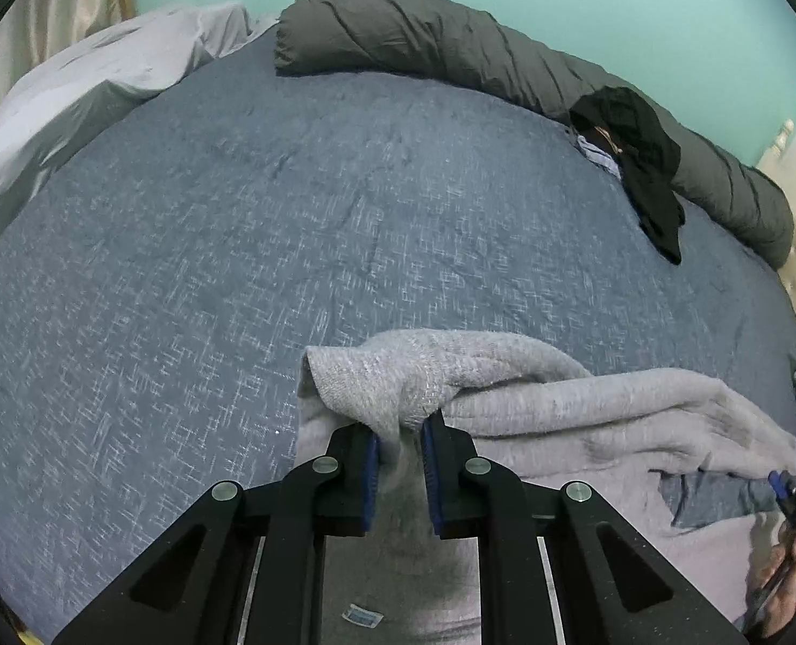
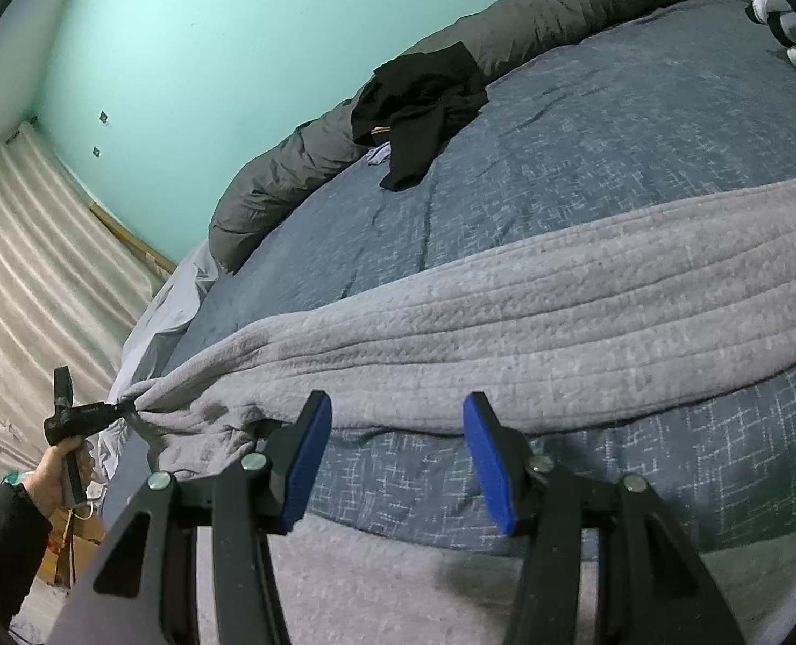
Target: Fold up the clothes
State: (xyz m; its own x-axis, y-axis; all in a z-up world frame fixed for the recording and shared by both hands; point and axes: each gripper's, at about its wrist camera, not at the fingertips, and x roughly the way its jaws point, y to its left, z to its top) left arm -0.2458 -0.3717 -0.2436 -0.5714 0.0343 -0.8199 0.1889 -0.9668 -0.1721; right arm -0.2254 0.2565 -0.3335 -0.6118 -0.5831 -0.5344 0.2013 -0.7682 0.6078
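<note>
Left gripper (image 1: pixel 400 443): clenched on a bunched fold of the grey fleece garment (image 2: pixel 505 312).
Right gripper (image 2: pixel 398 462): jaws released, empty, near the garment's edge.

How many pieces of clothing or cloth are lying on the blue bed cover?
2 clearly: the grey garment stretched across the near side, pinched by the left gripper, and a black garment against the dark rolled duvet. Others may be hidden.
</note>
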